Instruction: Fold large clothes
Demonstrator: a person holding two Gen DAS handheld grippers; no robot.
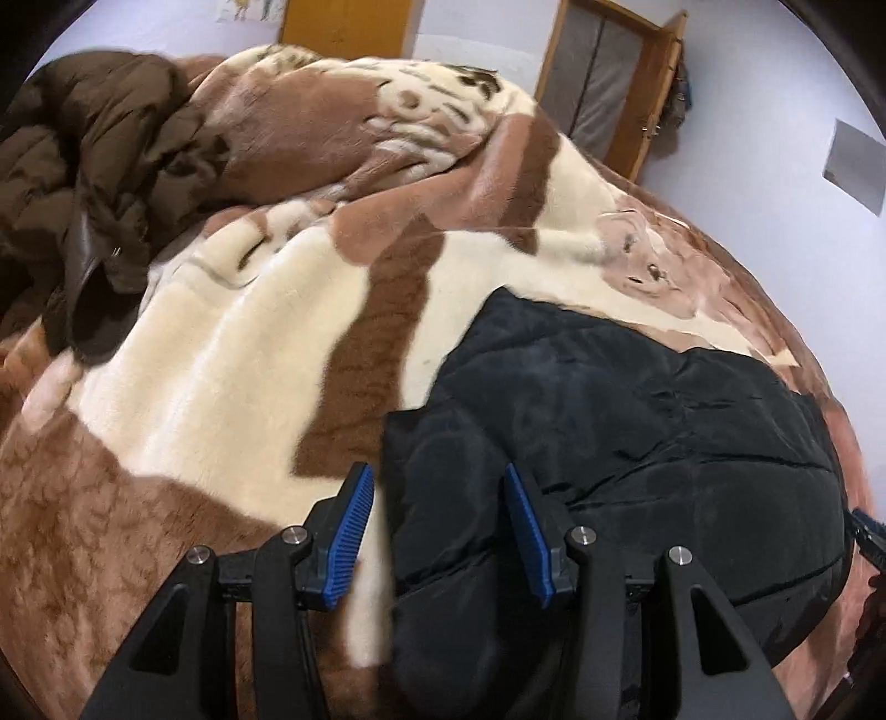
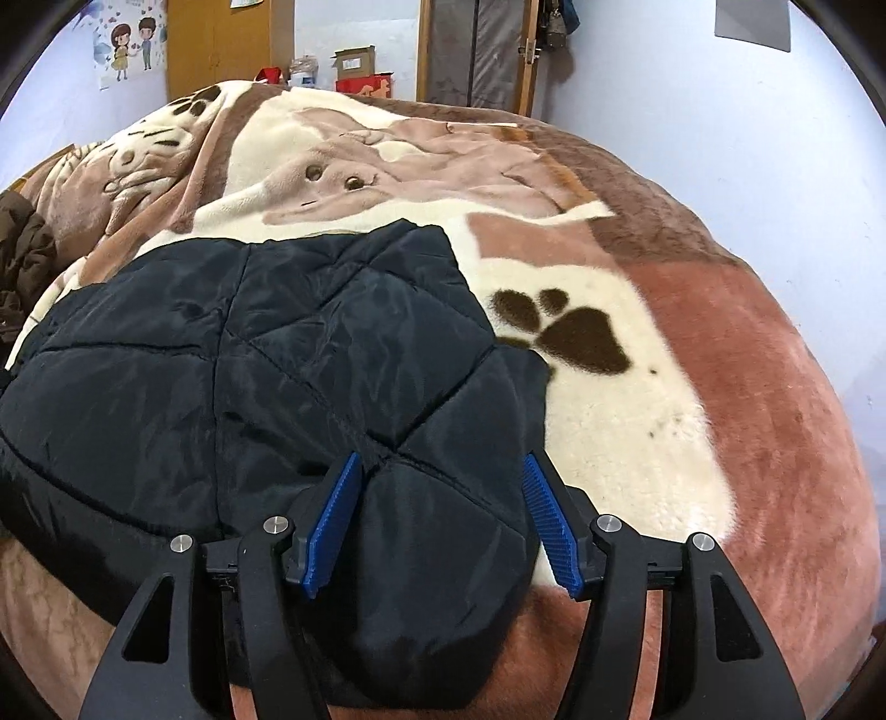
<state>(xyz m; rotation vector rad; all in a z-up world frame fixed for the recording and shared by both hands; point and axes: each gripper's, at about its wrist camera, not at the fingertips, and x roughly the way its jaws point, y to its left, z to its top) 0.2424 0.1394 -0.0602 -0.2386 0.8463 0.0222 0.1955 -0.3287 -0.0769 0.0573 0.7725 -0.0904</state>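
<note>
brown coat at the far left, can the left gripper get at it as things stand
Probably yes. The brown coat lies uncovered on the blanket, nothing in between, and the left gripper is open over the black jacket, though away from the coat.

No readable text can be made out anywhere; the box label (image 2: 354,65) and the poster (image 2: 130,44) are too blurry.

Soft indoor light, fisheye-warped edges

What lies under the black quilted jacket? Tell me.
The black quilted jacket lies on a plush brown-and-cream dog-print blanket that spreads out all around it. Anything tucked beneath the jacket itself is covered and cannot be seen.
</note>
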